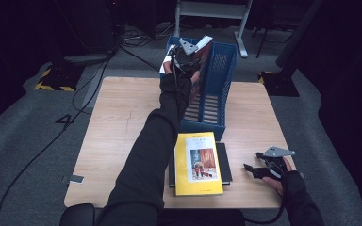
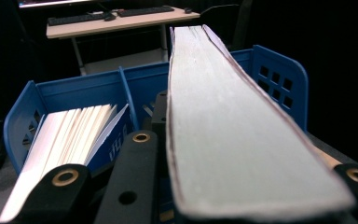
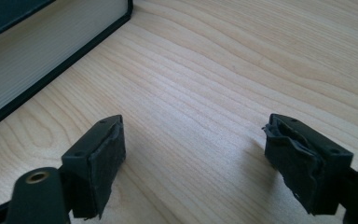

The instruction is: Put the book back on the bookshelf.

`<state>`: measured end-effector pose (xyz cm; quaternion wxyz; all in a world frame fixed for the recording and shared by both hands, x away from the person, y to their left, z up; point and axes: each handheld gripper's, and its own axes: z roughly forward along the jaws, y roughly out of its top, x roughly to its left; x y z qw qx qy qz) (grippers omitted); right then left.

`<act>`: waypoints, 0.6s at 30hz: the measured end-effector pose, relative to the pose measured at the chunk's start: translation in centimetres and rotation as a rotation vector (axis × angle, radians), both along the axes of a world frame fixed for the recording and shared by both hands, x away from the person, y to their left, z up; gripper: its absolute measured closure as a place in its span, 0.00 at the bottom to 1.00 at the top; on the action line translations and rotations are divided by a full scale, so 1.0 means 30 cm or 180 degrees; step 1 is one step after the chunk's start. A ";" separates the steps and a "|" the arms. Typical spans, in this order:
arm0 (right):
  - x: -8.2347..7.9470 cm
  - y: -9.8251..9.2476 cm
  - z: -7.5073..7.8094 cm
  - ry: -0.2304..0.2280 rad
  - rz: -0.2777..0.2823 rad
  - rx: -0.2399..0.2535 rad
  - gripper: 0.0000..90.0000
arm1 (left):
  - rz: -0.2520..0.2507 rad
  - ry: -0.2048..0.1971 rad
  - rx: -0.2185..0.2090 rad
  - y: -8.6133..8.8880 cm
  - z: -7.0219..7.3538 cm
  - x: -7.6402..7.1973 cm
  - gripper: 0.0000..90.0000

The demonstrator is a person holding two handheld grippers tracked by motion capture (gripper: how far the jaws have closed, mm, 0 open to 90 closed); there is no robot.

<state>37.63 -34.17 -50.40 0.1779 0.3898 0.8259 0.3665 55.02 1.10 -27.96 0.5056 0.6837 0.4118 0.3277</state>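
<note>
- The pale wooden table [image 1: 122,141], square with a fine grain, carries everything; its near-left area lies bare.
- A blue plastic file rack [image 1: 221,80], with slatted floor and perforated walls, stands at the table's far edge, right of centre, split into compartments by upright dividers.
- My left gripper [image 1: 185,55], at the end of a black sleeve stretched across the table, has its jaws partly closed on a thick book [image 2: 223,140]. I hold the book upright over the rack's left compartments, its greyish page block facing my camera.
- A white-paged volume with a blue cover [image 2: 70,135] already leans in the compartment beside it, against the rack's end wall.
- A yellow paperback [image 1: 199,164] lies flat on a dark hardcover [image 1: 225,160] near the table's front edge, just in front of the rack.
- My right gripper [image 1: 257,170] rests low over the table's near-right corner, jaws wide apart and gripping nothing, rubber pads worn. The hardcover's cream page edge sits just beyond.
</note>
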 end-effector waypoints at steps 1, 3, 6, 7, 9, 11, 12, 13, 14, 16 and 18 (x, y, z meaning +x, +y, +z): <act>0.000 0.000 0.000 0.0001 0.0000 0.0000 0.23 | 0.0016 -0.0002 0.0000 -0.003 -0.001 0.003 0.82; 0.000 0.000 0.000 0.0001 -0.0001 0.0000 0.23 | 0.0038 -0.0011 0.0010 -0.009 -0.002 0.007 0.82; 0.000 0.000 0.000 0.0001 -0.0001 0.0000 0.23 | 0.0059 -0.0028 0.0020 -0.016 -0.006 0.009 0.82; -0.001 0.000 0.000 0.0001 -0.0002 0.0001 0.23 | 0.0079 -0.0044 0.0021 -0.020 -0.008 0.009 0.82; -0.001 0.000 0.000 0.0000 -0.0005 0.0000 0.23 | 0.0121 -0.0058 0.0042 -0.027 -0.009 0.008 0.82; -0.001 0.000 0.000 0.0000 -0.0005 -0.0002 0.23 | 0.0133 -0.0088 0.0053 -0.030 -0.012 0.008 0.82; -0.001 0.000 0.000 0.0000 -0.0005 -0.0001 0.23 | 0.0129 -0.0093 0.0044 -0.030 -0.013 0.008 0.82; -0.002 -0.001 0.000 0.0001 -0.0006 0.0000 0.23 | 0.0125 -0.0090 0.0039 -0.031 -0.013 0.007 0.82; -0.002 -0.001 0.000 0.0001 -0.0005 -0.0002 0.23 | 0.0117 -0.0085 0.0047 -0.034 -0.012 0.006 0.82; -0.001 -0.001 0.000 0.0006 -0.0003 -0.0001 0.23 | 0.0079 -0.0078 0.0068 -0.041 -0.010 0.003 0.82; -0.002 -0.001 0.000 0.0003 -0.0006 0.0001 0.23 | 0.0057 -0.0074 0.0043 -0.044 -0.007 0.002 0.82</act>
